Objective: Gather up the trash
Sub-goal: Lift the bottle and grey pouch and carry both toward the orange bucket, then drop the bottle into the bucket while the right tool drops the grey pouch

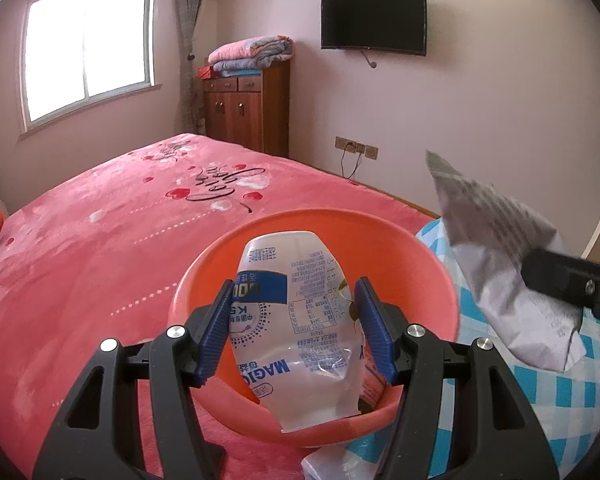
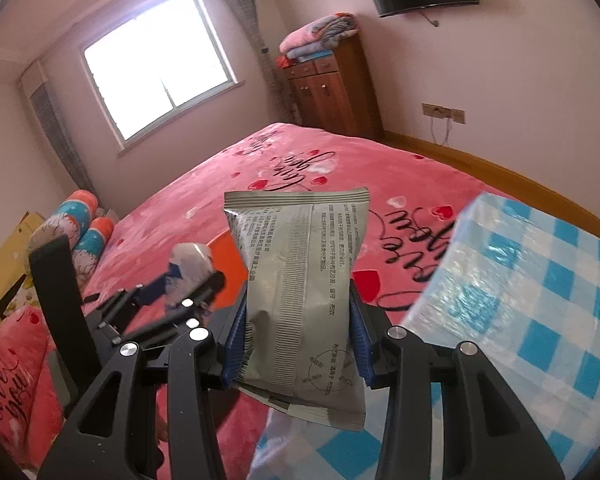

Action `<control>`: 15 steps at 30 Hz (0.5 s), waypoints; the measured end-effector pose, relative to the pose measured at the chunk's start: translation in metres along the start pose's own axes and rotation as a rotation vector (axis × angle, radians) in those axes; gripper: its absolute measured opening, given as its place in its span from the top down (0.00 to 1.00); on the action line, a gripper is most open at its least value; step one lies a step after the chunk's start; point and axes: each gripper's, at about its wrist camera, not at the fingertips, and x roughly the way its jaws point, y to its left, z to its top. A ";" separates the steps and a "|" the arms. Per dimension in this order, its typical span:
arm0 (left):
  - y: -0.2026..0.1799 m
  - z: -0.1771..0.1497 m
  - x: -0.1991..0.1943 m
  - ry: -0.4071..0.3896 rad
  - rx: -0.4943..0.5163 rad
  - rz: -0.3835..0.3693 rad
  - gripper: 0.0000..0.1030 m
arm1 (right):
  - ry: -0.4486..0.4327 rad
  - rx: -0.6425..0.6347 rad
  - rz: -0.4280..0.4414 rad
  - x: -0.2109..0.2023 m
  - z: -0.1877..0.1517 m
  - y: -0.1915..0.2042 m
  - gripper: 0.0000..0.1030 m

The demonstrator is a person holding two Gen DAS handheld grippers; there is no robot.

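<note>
My left gripper [image 1: 294, 312] is shut on a crumpled clear-and-white plastic wrapper with blue print [image 1: 296, 320] and holds it over an orange plastic basin [image 1: 416, 256] that sits on the bed. My right gripper [image 2: 298, 332] is shut on a grey-silver snack packet [image 2: 300, 280] and holds it upright above the bed. That packet also shows in the left wrist view [image 1: 500, 256], to the right of the basin. In the right wrist view the left gripper with its wrapper [image 2: 190, 268] is to the left, in front of the basin [image 2: 224, 256].
A pink bedspread [image 1: 100, 240] covers the bed. A blue-and-white checked cloth [image 2: 540, 300] lies at the right. Pillows [image 2: 76, 224] lie at the left. A wooden cabinet [image 1: 248, 108] with folded blankets, a window [image 1: 88, 48] and a wall television [image 1: 374, 22] are behind.
</note>
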 end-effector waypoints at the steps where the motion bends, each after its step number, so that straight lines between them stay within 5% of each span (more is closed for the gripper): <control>1: 0.002 -0.001 0.002 0.004 -0.002 0.002 0.41 | 0.005 -0.005 0.002 0.005 0.002 0.003 0.56; 8: 0.009 -0.007 0.013 0.039 -0.017 0.017 0.40 | 0.036 -0.029 -0.002 0.035 0.008 0.016 0.52; 15: 0.013 -0.010 0.021 0.055 -0.017 0.053 0.16 | 0.013 0.053 0.012 0.035 0.003 -0.006 0.33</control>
